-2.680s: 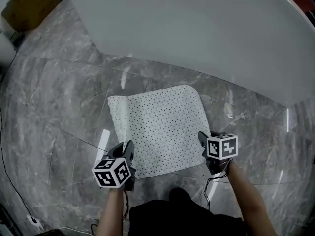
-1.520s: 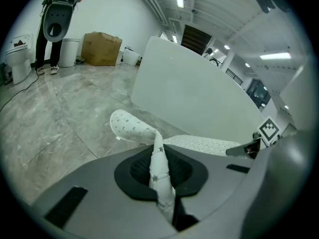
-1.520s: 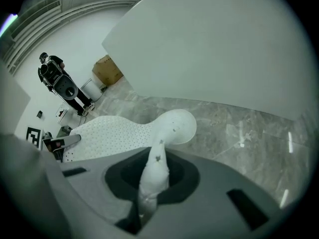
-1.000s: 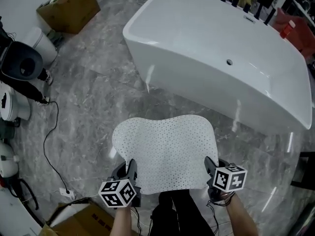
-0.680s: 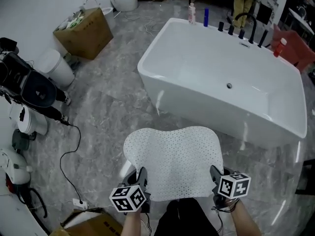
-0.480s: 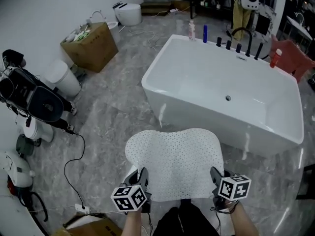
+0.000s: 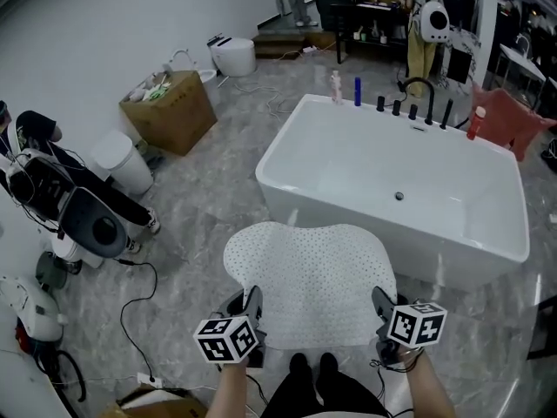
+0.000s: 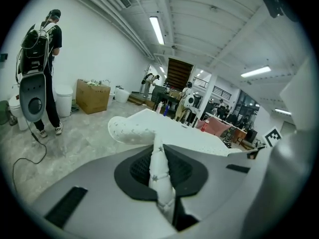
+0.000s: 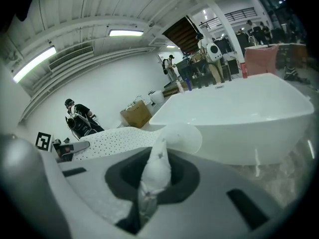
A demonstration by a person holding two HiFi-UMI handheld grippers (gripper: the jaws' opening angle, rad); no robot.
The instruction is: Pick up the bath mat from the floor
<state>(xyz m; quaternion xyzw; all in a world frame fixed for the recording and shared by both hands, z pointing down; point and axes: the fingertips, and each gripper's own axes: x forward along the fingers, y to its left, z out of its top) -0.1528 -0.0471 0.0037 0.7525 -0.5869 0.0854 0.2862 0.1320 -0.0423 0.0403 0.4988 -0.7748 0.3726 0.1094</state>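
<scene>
The white perforated bath mat hangs spread out in the air between my two grippers, well above the grey marble floor. My left gripper is shut on the mat's near left corner, and the pinched edge shows between its jaws in the left gripper view. My right gripper is shut on the near right corner, whose folded edge sits between its jaws. The mat's far edge curls free toward the bathtub.
A white bathtub stands just beyond the mat, with bottles and taps on its far rim. A cardboard box, a white bin and black equipment with a cable line the left side. My shoes show below the mat.
Both grippers have risen with the mat, lifting it from the floor. The view has tilted up, so the whole bathtub and the room beyond have come into sight.
</scene>
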